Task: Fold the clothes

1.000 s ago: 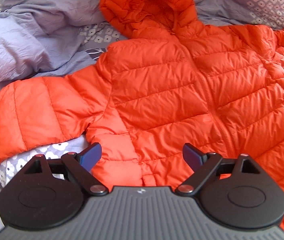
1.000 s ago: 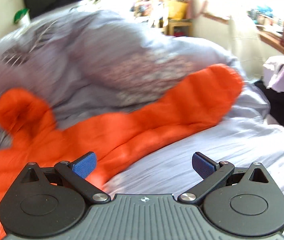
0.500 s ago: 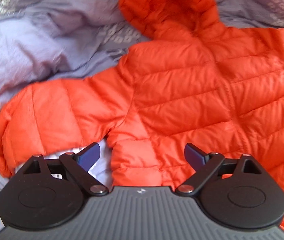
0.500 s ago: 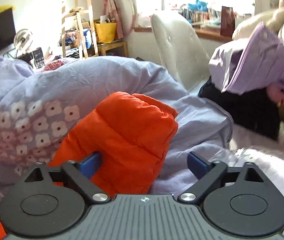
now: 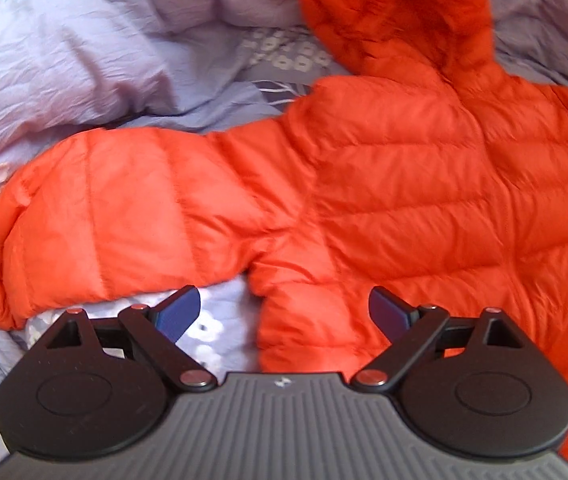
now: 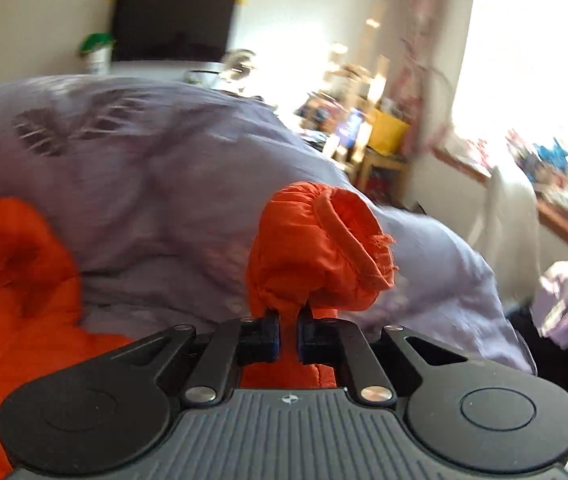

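Right gripper [image 6: 288, 334] was pinched on the cuff end of the orange puffer jacket's sleeve [image 6: 316, 252], bunched just ahead of its pads, while the left gripper [image 5: 284, 312] hung spread over the jacket [image 5: 424, 200] (hem edge between its fingers) on the lilac duvet [image 5: 83, 60]. Slippery, puffy fabric could slide out mid-fold, since little cloth was caught.

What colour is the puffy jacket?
Bright orange; the puffy quilted jacket shows best in the left wrist view.
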Available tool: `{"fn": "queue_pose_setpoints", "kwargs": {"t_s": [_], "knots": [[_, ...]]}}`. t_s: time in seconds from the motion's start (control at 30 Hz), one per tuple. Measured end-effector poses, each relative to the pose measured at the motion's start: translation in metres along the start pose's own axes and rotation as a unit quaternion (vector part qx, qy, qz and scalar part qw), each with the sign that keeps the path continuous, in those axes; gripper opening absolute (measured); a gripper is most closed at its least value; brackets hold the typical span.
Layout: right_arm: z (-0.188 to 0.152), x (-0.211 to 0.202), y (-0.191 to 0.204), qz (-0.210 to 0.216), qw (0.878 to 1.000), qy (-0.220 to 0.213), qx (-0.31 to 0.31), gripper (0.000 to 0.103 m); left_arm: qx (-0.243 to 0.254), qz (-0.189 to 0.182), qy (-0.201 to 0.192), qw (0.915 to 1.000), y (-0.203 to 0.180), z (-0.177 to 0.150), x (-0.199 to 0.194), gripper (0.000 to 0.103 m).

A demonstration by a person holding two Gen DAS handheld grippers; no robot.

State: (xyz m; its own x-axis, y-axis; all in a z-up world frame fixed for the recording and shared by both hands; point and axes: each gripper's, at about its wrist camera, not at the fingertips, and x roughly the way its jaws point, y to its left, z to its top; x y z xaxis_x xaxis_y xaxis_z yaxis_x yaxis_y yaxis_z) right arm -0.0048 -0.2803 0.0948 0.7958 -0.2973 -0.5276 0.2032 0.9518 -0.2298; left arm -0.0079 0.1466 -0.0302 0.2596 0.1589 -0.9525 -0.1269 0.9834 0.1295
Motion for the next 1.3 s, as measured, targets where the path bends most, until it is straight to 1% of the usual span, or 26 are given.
{"fn": "queue_pose_setpoints", "kwargs": {"t_s": [0.03,0.1,0.17,0.27,0.3,0.37,0.4,0.43,0.47,0.5,0.53,0.57,0.6,0.63,0.73,0.8,0.83,0.87,0.9,0.93,1.0,1.07,1.17,1.23,1.27,1.3], "knots": [[0.005,-0.006,0.030,0.034,0.999,-0.010,-0.034,0.010,-0.010,0.000,-0.001,1.0000,0.006,0.001,0.000,0.093],[0.011,-0.011,0.088,0.107,0.991,-0.016,-0.083,0.009,-0.029,-0.003,-0.002,0.9996,0.018,0.000,0.000,0.093],[0.008,-0.002,0.151,0.175,0.975,-0.001,-0.136,0.009,-0.048,-0.007,-0.005,0.9988,0.031,-0.002,0.000,0.093],[-0.016,0.019,0.236,0.239,0.947,0.039,-0.211,0.009,-0.069,-0.009,-0.005,0.9976,0.047,-0.006,0.000,0.093],[-0.026,0.027,0.259,0.256,0.938,0.059,-0.224,0.010,-0.074,-0.010,-0.004,0.9972,0.052,-0.008,0.001,0.093],[-0.042,0.038,0.295,0.277,0.927,0.092,-0.237,0.010,-0.079,-0.010,-0.004,0.9968,0.059,-0.012,0.004,0.093],[-0.049,0.039,0.308,0.278,0.924,0.094,-0.244,0.010,-0.081,-0.008,-0.004,0.9967,0.062,-0.014,0.006,0.093],[-0.053,0.038,0.315,0.280,0.922,0.095,-0.249,0.010,-0.080,-0.007,-0.006,0.9967,0.064,-0.014,0.007,0.093],[-0.057,0.037,0.322,0.283,0.920,0.095,-0.254,0.014,-0.079,-0.006,-0.008,0.9969,0.065,-0.014,0.008,0.093],[-0.058,0.035,0.324,0.290,0.916,0.097,-0.261,0.023,-0.077,-0.007,-0.011,0.9970,0.066,-0.014,0.009,0.093],[-0.056,0.030,0.324,0.297,0.911,0.097,-0.269,0.028,-0.075,-0.007,-0.014,0.9971,0.067,-0.014,0.009,0.093],[-0.054,0.025,0.322,0.306,0.906,0.093,-0.278,0.044,-0.072,-0.009,-0.018,0.9972,0.068,-0.014,0.009,0.093],[-0.053,0.019,0.319,0.317,0.901,0.084,-0.283,0.062,-0.070,-0.010,-0.023,0.9972,0.068,-0.014,0.009,0.093],[-0.050,0.014,0.314,0.327,0.898,0.075,-0.284,0.070,-0.068,-0.011,-0.026,0.9973,0.069,-0.015,0.010,0.093],[-0.042,0.003,0.294,0.354,0.894,0.060,-0.267,0.070,-0.065,-0.016,-0.031,0.9973,0.071,-0.016,0.011,0.093],[-0.033,0.005,0.286,0.359,0.899,0.057,-0.246,0.066,-0.065,-0.021,-0.034,0.9971,0.074,-0.017,0.012,0.093],[-0.031,0.011,0.289,0.351,0.902,0.062,-0.243,0.055,-0.065,-0.025,-0.035,0.9970,0.075,-0.018,0.011,0.093],[-0.029,0.018,0.293,0.340,0.906,0.069,-0.242,0.047,-0.066,-0.028,-0.037,0.9967,0.077,-0.019,0.011,0.093],[-0.030,0.028,0.301,0.335,0.907,0.082,-0.243,0.033,-0.067,-0.030,-0.038,0.9966,0.078,-0.020,0.010,0.093],[-0.033,0.039,0.310,0.331,0.906,0.096,-0.245,0.026,-0.067,-0.033,-0.040,0.9964,0.079,-0.021,0.009,0.093],[-0.039,0.060,0.329,0.325,0.905,0.121,-0.245,0.024,-0.072,-0.035,-0.042,0.9959,0.084,-0.025,0.002,0.093],[-0.047,0.078,0.351,0.319,0.907,0.129,-0.243,0.024,-0.077,-0.037,-0.044,0.9954,0.088,-0.029,-0.004,0.093],[-0.057,0.096,0.377,0.322,0.905,0.136,-0.245,0.026,-0.092,-0.027,-0.052,0.9940,0.104,-0.038,-0.019,0.093],[-0.056,0.097,0.381,0.317,0.907,0.141,-0.237,0.027,-0.114,-0.021,-0.064,0.9913,0.123,-0.048,-0.027,0.093],[-0.053,0.094,0.379,0.320,0.907,0.145,-0.234,0.028,-0.125,-0.018,-0.069,0.9895,0.133,-0.053,-0.032,0.096],[-0.051,0.090,0.375,0.326,0.905,0.146,-0.230,0.032,-0.146,-0.020,-0.078,0.9861,0.149,-0.060,-0.035,0.097]]}}
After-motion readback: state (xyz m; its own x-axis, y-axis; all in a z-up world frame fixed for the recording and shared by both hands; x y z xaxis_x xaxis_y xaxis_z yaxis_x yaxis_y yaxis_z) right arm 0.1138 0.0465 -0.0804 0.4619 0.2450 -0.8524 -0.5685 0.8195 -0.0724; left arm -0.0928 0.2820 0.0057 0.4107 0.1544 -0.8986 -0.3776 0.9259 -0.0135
